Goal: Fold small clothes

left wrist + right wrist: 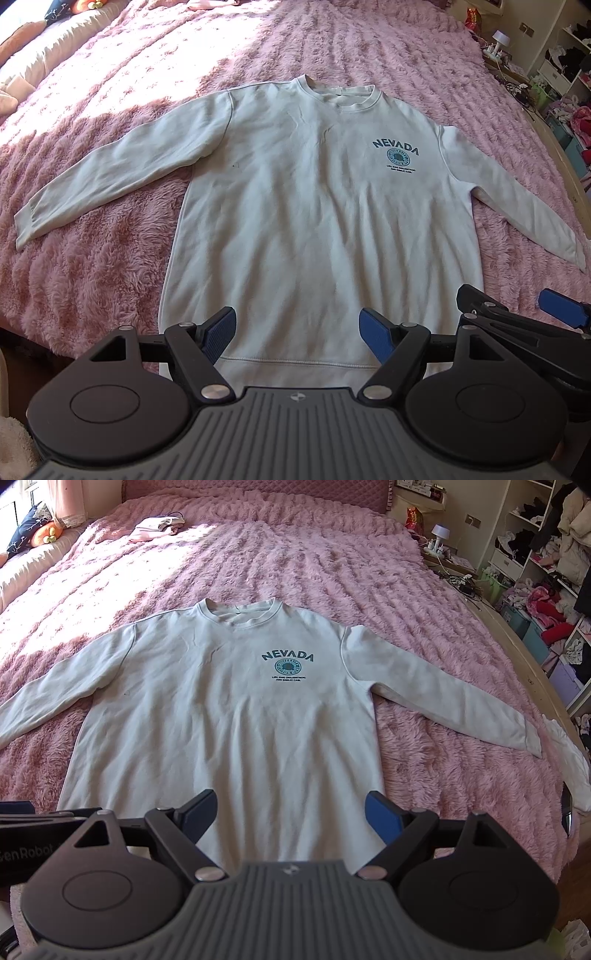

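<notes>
Two grippers, both hovering at the near end of the bed (369,565), neither one touching anything. The sweatshirt (314,229) is a pale grey-white crewneck, laid flat and face up on the fluffy pink blanket (103,266), collar at the far end, hem nearest the cameras. Both sleeves are spread out and angled down toward the near side, one to the left, one to the right. It has a teal NEVADA print (287,656) with a round badge under it on the chest.

The left gripper (297,334) has its blue-padded fingers spread wide with nothing between them, sitting just above the hem. The right gripper (290,818) is the same deal: fingers wide apart, holding nothing, over the lower part of the shirt. In the left wrist view you can see the right gripper poking in at the right edge.

Far back on the bed there's a small pile of pink clothes (159,526). Off the right side is a cluttered set of shelves (546,554) and a little white lamp (439,531).
</notes>
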### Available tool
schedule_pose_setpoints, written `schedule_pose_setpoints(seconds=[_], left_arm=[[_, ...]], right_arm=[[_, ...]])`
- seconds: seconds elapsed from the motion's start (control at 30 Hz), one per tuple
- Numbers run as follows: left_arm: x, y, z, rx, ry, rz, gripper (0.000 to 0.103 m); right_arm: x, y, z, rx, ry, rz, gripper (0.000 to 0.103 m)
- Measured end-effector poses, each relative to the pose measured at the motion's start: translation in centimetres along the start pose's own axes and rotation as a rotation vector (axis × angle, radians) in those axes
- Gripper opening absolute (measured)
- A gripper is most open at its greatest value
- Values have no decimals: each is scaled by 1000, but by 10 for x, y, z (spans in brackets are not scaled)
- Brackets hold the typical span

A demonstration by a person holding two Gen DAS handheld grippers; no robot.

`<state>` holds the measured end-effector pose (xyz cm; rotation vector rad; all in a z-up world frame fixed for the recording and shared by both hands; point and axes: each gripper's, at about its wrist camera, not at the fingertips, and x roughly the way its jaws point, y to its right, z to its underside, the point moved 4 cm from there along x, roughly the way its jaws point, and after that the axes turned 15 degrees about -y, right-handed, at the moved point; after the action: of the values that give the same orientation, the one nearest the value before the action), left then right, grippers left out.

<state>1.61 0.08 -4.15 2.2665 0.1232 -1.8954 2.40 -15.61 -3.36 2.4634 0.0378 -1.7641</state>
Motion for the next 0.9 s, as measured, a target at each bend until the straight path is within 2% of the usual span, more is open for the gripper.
schedule_pose_setpoints(seconds=[0.9], left_arm=[[1, -2, -1, -10, -6, 2, 89]], right_arm=[[0, -1, 0, 2, -5, 0, 83]])
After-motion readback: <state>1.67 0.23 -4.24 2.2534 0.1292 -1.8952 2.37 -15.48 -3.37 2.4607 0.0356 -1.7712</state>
